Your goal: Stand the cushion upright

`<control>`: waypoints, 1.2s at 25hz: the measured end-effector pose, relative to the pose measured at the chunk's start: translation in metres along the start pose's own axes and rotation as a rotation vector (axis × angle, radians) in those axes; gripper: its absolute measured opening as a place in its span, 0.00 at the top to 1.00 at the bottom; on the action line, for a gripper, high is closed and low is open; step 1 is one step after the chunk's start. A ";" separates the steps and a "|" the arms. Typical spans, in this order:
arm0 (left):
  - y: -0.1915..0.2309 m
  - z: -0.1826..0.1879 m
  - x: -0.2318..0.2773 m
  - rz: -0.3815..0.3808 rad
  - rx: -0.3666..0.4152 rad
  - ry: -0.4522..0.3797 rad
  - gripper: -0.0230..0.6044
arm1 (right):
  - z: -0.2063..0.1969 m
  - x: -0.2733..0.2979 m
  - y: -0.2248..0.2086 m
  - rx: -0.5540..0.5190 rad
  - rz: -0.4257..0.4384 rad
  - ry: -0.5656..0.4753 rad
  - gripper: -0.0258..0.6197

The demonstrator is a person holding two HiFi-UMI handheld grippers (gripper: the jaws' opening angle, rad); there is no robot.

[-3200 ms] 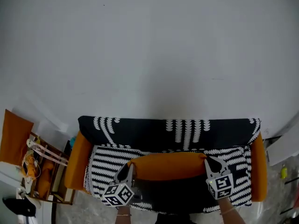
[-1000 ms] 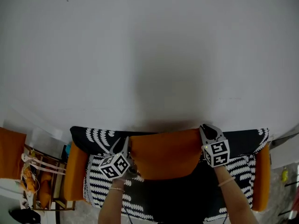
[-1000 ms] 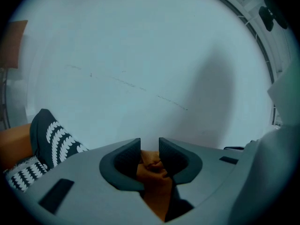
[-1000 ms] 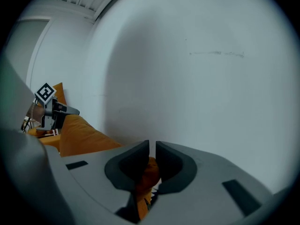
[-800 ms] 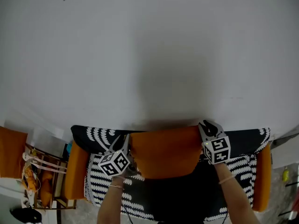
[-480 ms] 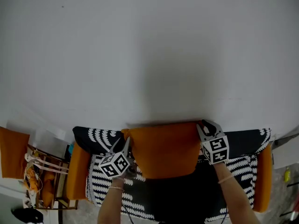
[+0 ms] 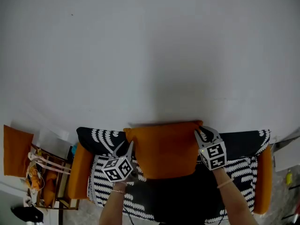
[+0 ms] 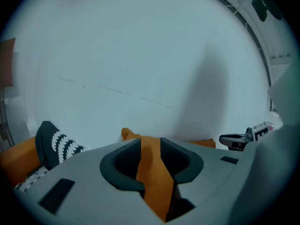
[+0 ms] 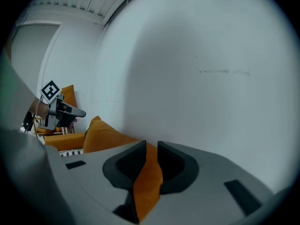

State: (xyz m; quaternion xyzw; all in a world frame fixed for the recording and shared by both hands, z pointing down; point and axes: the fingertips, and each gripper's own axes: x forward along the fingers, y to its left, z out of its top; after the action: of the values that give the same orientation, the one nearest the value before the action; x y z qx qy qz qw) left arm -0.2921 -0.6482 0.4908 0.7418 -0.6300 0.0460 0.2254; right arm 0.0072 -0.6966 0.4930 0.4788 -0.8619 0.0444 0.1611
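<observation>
An orange cushion (image 7: 164, 149) stands upright on the sofa, its top edge against the white wall (image 7: 150, 55). My left gripper (image 7: 127, 146) holds its left edge and my right gripper (image 7: 200, 132) holds its right edge near the top corner. In the left gripper view, the left gripper (image 8: 150, 146) has orange fabric (image 8: 152, 177) pinched between its closing jaws. In the right gripper view, the right gripper (image 9: 151, 149) is likewise closing on the cushion's edge (image 9: 147, 177). Each gripper view shows the other gripper across the cushion.
The sofa has a black-and-white patterned cover (image 7: 101, 137) and orange arms (image 7: 79, 170). A wooden rack (image 7: 44, 170) with an orange cushion (image 7: 16, 149) above it stands to the sofa's left. A white cabinet edge (image 7: 286, 156) is at the right.
The cushion went from lying flat on the seat to standing upright against the wall. Both grippers rose with its side edges over the last second.
</observation>
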 end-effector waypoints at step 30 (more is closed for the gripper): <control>-0.127 -0.008 -0.160 -0.038 0.139 -0.124 0.93 | 0.005 -0.146 0.095 0.021 0.149 -0.038 0.94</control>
State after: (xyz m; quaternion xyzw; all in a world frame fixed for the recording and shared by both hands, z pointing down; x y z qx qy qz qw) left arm -0.2009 -0.4859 0.4065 0.7688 -0.6238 0.0396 0.1348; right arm -0.0017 -0.5283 0.4491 0.4156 -0.8976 0.0563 0.1359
